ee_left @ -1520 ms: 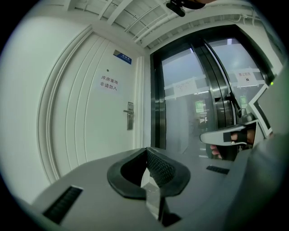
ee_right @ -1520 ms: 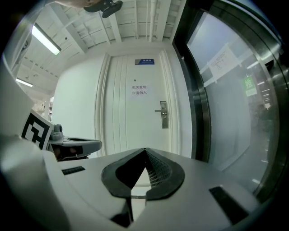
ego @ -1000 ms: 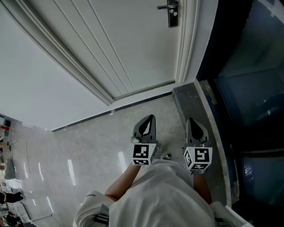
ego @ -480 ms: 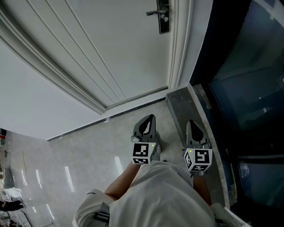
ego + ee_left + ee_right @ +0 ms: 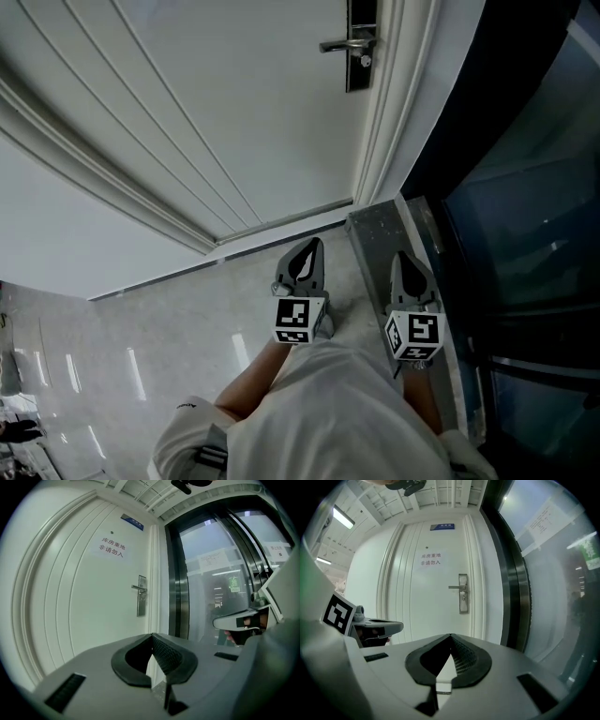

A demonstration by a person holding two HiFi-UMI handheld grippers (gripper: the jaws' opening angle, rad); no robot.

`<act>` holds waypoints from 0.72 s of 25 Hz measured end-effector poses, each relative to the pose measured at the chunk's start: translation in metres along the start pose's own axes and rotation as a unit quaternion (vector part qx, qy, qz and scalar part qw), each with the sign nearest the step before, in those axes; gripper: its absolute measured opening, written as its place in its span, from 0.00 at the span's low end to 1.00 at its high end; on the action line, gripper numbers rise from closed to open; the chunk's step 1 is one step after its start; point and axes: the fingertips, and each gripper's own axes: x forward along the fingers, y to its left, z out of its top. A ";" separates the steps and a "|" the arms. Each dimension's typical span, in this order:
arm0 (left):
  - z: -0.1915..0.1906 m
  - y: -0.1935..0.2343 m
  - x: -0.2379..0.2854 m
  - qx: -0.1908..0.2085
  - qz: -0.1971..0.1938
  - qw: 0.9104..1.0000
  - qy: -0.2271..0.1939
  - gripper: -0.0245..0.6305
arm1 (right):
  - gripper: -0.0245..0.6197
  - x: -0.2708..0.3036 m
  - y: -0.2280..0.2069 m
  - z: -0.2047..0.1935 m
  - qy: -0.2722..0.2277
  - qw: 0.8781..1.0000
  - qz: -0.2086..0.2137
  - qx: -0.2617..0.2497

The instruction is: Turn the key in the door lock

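Right claw (image 5: 450, 636) closed, empty — lock (image 5: 462, 599) detail indistinct.

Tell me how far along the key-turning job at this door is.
Nothing looks done yet. Both the grey left gripper and right gripper are shut and empty, pointing toward the white panelled door, well short of its metal lock plate. Whether a key sits there is too small to tell. Left: reach the lock, grip the key, turn it.
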 end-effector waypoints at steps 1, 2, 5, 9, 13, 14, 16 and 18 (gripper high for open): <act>0.003 0.006 0.010 0.001 -0.001 1.000 -0.001 0.05 | 0.04 0.010 -0.001 0.003 0.000 1.000 0.000 0.000; 0.006 0.011 0.020 0.002 -0.002 1.000 -0.001 0.05 | 0.04 0.021 -0.003 0.006 0.000 1.000 -0.002 0.000; 0.016 0.026 0.049 0.006 -0.008 1.000 -0.006 0.05 | 0.04 0.050 -0.010 0.015 -0.001 1.000 -0.008 -0.004; 0.029 0.046 0.080 0.008 -0.012 1.000 -0.010 0.05 | 0.04 0.084 -0.015 0.030 -0.005 1.000 -0.015 -0.014; 0.038 0.063 0.105 0.013 -0.017 1.000 -0.021 0.05 | 0.04 0.112 -0.019 0.041 -0.011 0.999 -0.023 -0.033; 0.039 0.067 0.110 0.013 -0.017 1.000 -0.022 0.05 | 0.04 0.117 -0.018 0.043 -0.011 0.999 -0.024 -0.041; 0.039 0.072 0.120 0.011 -0.016 1.000 -0.021 0.05 | 0.04 0.128 -0.018 0.045 -0.008 0.998 -0.023 -0.060; 0.041 0.075 0.128 0.010 -0.018 1.000 -0.022 0.05 | 0.04 0.140 -0.020 0.047 -0.004 0.997 -0.019 -0.080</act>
